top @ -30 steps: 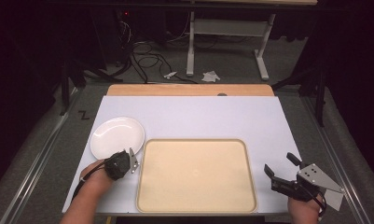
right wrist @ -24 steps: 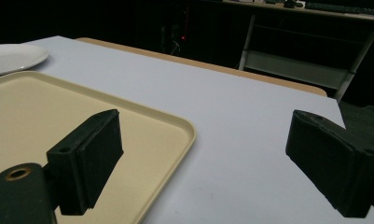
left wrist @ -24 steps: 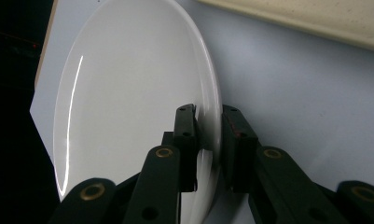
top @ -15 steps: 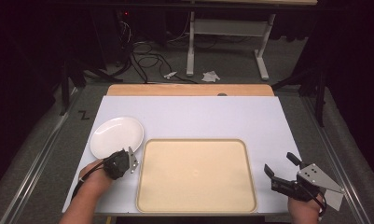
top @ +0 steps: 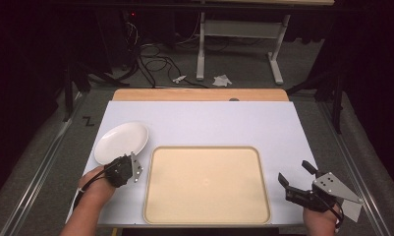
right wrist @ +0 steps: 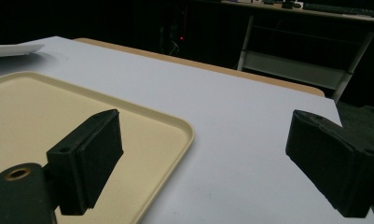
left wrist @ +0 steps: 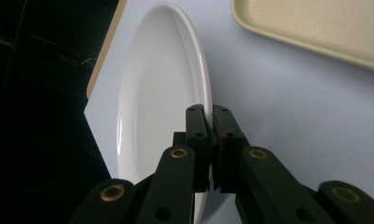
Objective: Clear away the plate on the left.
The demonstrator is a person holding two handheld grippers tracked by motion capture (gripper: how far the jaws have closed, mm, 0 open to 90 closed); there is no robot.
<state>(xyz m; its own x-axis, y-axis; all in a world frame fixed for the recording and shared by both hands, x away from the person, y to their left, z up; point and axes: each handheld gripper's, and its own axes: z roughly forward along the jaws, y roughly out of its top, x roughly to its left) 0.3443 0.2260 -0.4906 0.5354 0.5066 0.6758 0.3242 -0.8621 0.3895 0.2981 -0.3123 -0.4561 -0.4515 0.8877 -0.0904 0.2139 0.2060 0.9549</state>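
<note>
Two grippers work over a white worktop (top: 209, 123). High view: the white plate (top: 121, 141) lies at the left of the worktop, just beside the far left corner of the beige tray (top: 207, 184); the left gripper (top: 130, 164) meets the plate's near rim, and the right gripper (top: 295, 179) hovers near the tray's right edge with its jaws apart. Left gripper view: the jaws have just been closing and now stand clamped on the rim of the plate (left wrist: 161, 84), the tray (left wrist: 315, 23) at upper right. Right gripper view: the jaws stand wide apart with nothing between them, over the tray (right wrist: 45, 121) corner and the worktop (right wrist: 231, 112); the plate (right wrist: 12, 49) lies far left.
</note>
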